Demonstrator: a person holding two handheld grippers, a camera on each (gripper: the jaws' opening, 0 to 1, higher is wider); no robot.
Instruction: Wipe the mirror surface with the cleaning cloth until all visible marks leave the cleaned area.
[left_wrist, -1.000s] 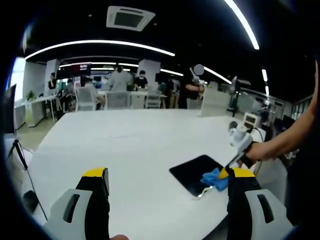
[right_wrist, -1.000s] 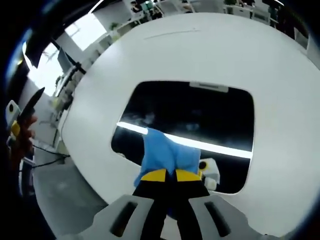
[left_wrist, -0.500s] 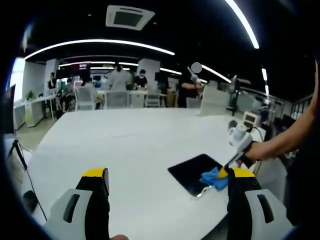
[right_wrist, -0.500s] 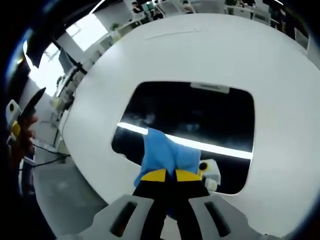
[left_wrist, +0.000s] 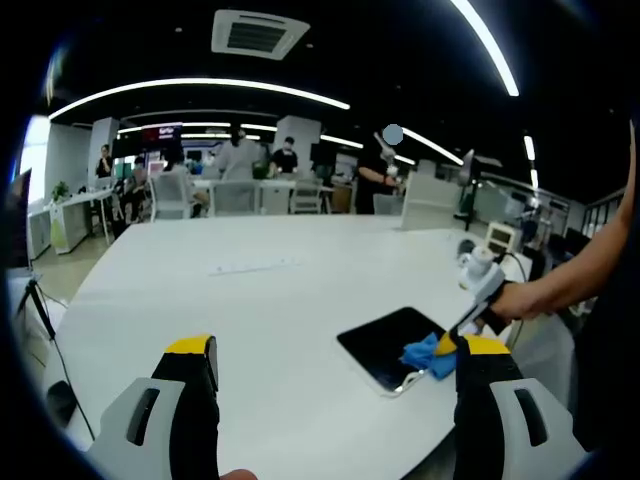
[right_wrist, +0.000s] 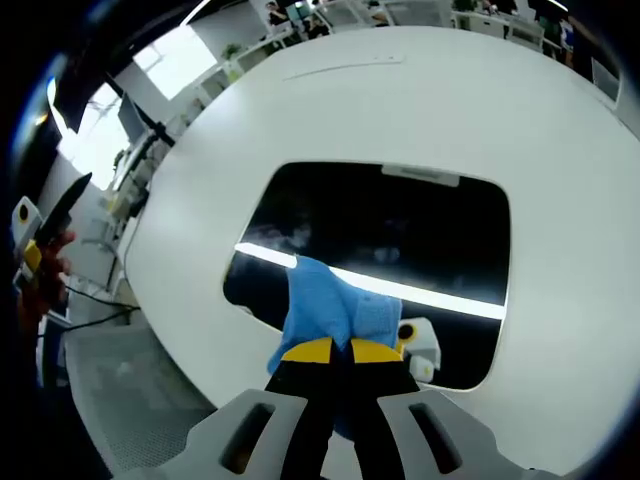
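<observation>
Open office, white table (left_wrist: 260, 300) | mirror (right_wrist: 390, 240) lay flat near table edge | right gripper (right_wrist: 333, 352) clamped on cloth (right_wrist: 325, 305), pressed at mirror's near edge | left gripper (left_wrist: 335, 350) apart, idle | faint smudges remained; wiping looked unfinished

A: Where's the light coming from?
B: Long ceiling strips (left_wrist: 200, 88) overhead; one reflects as a bright streak across the mirror (right_wrist: 380, 240).
A: Any glare?
B: A window (right_wrist: 175, 60) beyond the white table (right_wrist: 420, 110) blows out. Edges bend strongly, and distant figures look soft.
</observation>
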